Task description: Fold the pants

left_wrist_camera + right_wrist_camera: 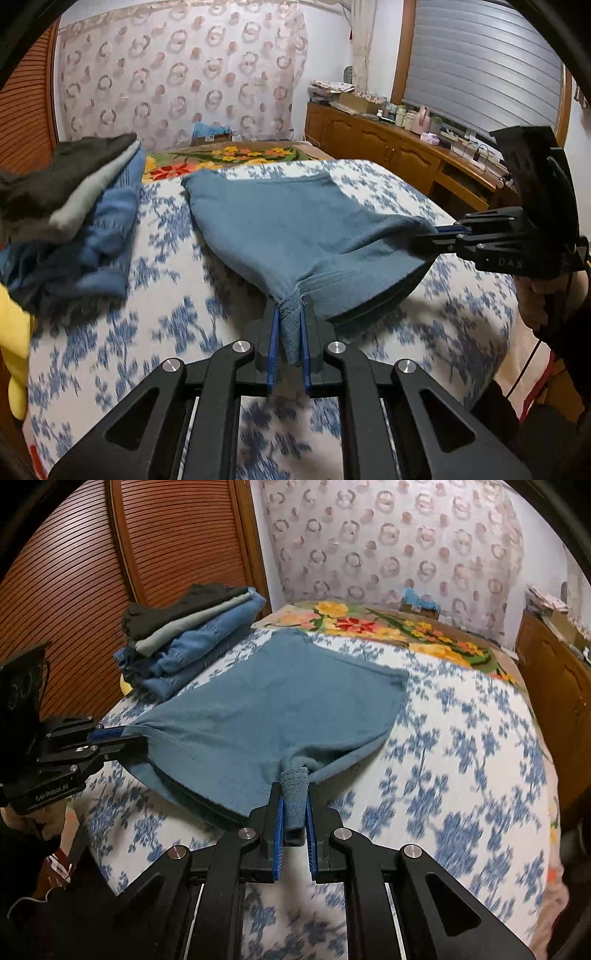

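The blue-grey pants (288, 225) lie folded on the bed, their near end lifted off the cover. My left gripper (290, 314) is shut on one near corner of the pants. My right gripper (294, 790) is shut on the other near corner, a bunched ribbed cuff. The right gripper shows in the left wrist view (424, 240) at the right, and the left gripper shows in the right wrist view (129, 738) at the left. The pants (266, 709) stretch taut between the two grippers, and their far end rests flat on the bed.
A stack of folded clothes (85, 206), also in the right wrist view (184, 638), sits on the bed's far left. The bed has a blue-and-white floral cover (166, 314) and a flowered blanket (388, 627) beyond. A wooden cabinet (388, 147) stands right.
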`<state>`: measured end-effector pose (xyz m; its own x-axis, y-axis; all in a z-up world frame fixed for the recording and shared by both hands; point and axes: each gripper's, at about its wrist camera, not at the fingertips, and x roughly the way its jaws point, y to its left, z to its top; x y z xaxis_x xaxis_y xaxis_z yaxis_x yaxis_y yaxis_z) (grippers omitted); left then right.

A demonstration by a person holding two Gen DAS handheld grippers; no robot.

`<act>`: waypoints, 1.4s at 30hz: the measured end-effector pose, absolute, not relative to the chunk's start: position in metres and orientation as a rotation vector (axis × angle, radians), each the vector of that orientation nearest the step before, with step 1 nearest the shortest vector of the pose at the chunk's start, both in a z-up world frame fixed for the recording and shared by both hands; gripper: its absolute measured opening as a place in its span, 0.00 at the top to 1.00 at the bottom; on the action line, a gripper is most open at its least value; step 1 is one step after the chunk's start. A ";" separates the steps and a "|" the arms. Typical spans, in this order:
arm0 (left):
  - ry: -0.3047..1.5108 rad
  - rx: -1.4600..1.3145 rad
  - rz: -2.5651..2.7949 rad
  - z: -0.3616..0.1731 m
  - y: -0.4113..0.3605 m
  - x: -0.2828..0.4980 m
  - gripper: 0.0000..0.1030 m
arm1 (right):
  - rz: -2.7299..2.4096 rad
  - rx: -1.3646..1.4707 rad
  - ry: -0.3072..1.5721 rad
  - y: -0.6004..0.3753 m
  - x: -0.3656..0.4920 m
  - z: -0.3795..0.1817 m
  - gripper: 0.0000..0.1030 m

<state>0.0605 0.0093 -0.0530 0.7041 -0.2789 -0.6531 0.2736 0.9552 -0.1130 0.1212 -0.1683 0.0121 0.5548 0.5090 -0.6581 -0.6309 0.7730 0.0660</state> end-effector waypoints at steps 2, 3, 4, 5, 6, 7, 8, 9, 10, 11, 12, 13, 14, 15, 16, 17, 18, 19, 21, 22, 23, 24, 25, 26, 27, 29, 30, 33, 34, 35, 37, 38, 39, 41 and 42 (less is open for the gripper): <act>0.741 -0.013 -0.313 -0.057 0.008 0.055 0.89 | 0.679 -0.175 0.722 -0.170 0.116 0.007 0.90; 0.745 -0.013 -0.315 -0.059 0.008 0.053 0.89 | 0.678 -0.171 0.726 -0.171 0.114 0.005 0.90; 0.749 -0.016 -0.317 -0.061 0.007 0.049 0.89 | 0.679 -0.165 0.730 -0.173 0.111 0.004 0.90; 0.751 -0.020 -0.319 -0.061 0.007 0.047 0.89 | 0.680 -0.159 0.731 -0.174 0.107 0.003 0.90; 0.753 -0.024 -0.323 -0.062 0.007 0.045 0.89 | 0.680 -0.155 0.731 -0.176 0.104 0.002 0.90; 0.754 -0.025 -0.326 -0.063 0.006 0.042 0.89 | 0.679 -0.147 0.732 -0.178 0.101 0.002 0.90; 0.755 -0.023 -0.327 -0.063 0.005 0.040 0.89 | 0.678 -0.141 0.735 -0.179 0.099 0.001 0.90; 0.754 -0.022 -0.329 -0.063 0.003 0.037 0.89 | 0.676 -0.135 0.734 -0.181 0.096 0.000 0.90; 0.754 -0.021 -0.330 -0.063 0.003 0.036 0.89 | 0.674 -0.132 0.733 -0.182 0.093 0.000 0.90; 0.754 -0.021 -0.331 -0.064 0.003 0.035 0.89 | 0.673 -0.130 0.733 -0.184 0.091 -0.001 0.90; 0.755 -0.023 -0.332 -0.064 0.002 0.034 0.89 | 0.672 -0.128 0.732 -0.185 0.088 -0.001 0.90; 0.757 -0.027 -0.332 -0.065 0.003 0.033 0.89 | 0.672 -0.128 0.732 -0.186 0.086 -0.002 0.90; 0.763 -0.032 -0.331 -0.067 0.002 0.032 0.89 | 0.673 -0.125 0.734 -0.186 0.085 -0.003 0.90; 0.768 -0.036 -0.329 -0.068 0.003 0.033 0.88 | 0.673 -0.119 0.738 -0.187 0.084 -0.005 0.90; 0.772 -0.036 -0.323 -0.069 0.003 0.033 0.85 | 0.673 -0.112 0.743 -0.187 0.084 -0.007 0.90; 0.776 -0.038 -0.319 -0.071 0.004 0.034 0.84 | 0.670 -0.108 0.747 -0.188 0.084 -0.009 0.90; 0.778 -0.040 -0.316 -0.072 0.005 0.034 0.80 | 0.664 -0.108 0.749 -0.187 0.084 -0.011 0.90; 0.779 -0.042 -0.313 -0.072 0.006 0.034 0.74 | 0.660 -0.105 0.752 -0.188 0.084 -0.013 0.90; 0.763 -0.042 -0.302 -0.068 0.007 0.034 0.58 | 0.643 -0.099 0.752 -0.190 0.085 -0.015 0.89; 0.754 -0.045 -0.300 -0.068 0.008 0.035 0.51 | 0.639 -0.096 0.753 -0.190 0.085 -0.015 0.85; 0.746 -0.050 -0.300 -0.066 0.009 0.036 0.51 | 0.635 -0.092 0.753 -0.191 0.085 -0.015 0.83; 0.746 -0.053 -0.299 -0.066 0.010 0.036 0.51 | 0.629 -0.093 0.751 -0.192 0.085 -0.015 0.82; 0.746 -0.058 -0.291 -0.066 0.010 0.038 0.51 | 0.622 -0.095 0.751 -0.193 0.084 -0.015 0.78; 0.746 -0.062 -0.281 -0.067 0.010 0.040 0.51 | 0.615 -0.097 0.750 -0.194 0.084 -0.015 0.72; 0.750 -0.068 -0.267 -0.069 0.011 0.042 0.51 | 0.602 -0.099 0.749 -0.195 0.083 -0.015 0.70; 0.761 -0.072 -0.266 -0.072 0.010 0.045 0.51 | 0.586 -0.095 0.744 -0.197 0.082 -0.013 0.68; 0.767 -0.070 -0.267 -0.074 0.008 0.045 0.51 | 0.586 -0.090 0.735 -0.199 0.080 -0.012 0.68; 0.784 -0.060 -0.267 -0.081 0.005 0.046 0.51 | 0.576 -0.090 0.718 -0.201 0.077 -0.010 0.68; 0.790 -0.058 -0.265 -0.084 0.004 0.047 0.51 | 0.579 -0.086 0.715 -0.202 0.077 -0.010 0.68; 0.795 -0.058 -0.263 -0.086 0.003 0.047 0.51 | 0.581 -0.081 0.716 -0.202 0.078 -0.011 0.68; 0.807 -0.058 -0.260 -0.091 0.004 0.047 0.51 | 0.578 -0.080 0.726 -0.199 0.080 -0.014 0.68; 0.811 -0.059 -0.259 -0.092 0.004 0.047 0.51 | 0.579 -0.081 0.730 -0.198 0.081 -0.016 0.68; 0.815 -0.060 -0.257 -0.094 0.004 0.047 0.51 | 0.580 -0.082 0.733 -0.197 0.082 -0.018 0.68; 0.823 -0.059 -0.256 -0.096 0.004 0.047 0.51 | 0.577 -0.085 0.744 -0.195 0.084 -0.022 0.68; 0.824 -0.059 -0.257 -0.097 0.005 0.047 0.51 | 0.577 -0.086 0.750 -0.194 0.086 -0.024 0.68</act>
<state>0.0471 0.0046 -0.0972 0.6503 -0.2485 -0.7178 0.2029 0.9675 -0.1511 0.0858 -0.1940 -0.0235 0.5847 0.4642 -0.6653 -0.5237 0.8423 0.1274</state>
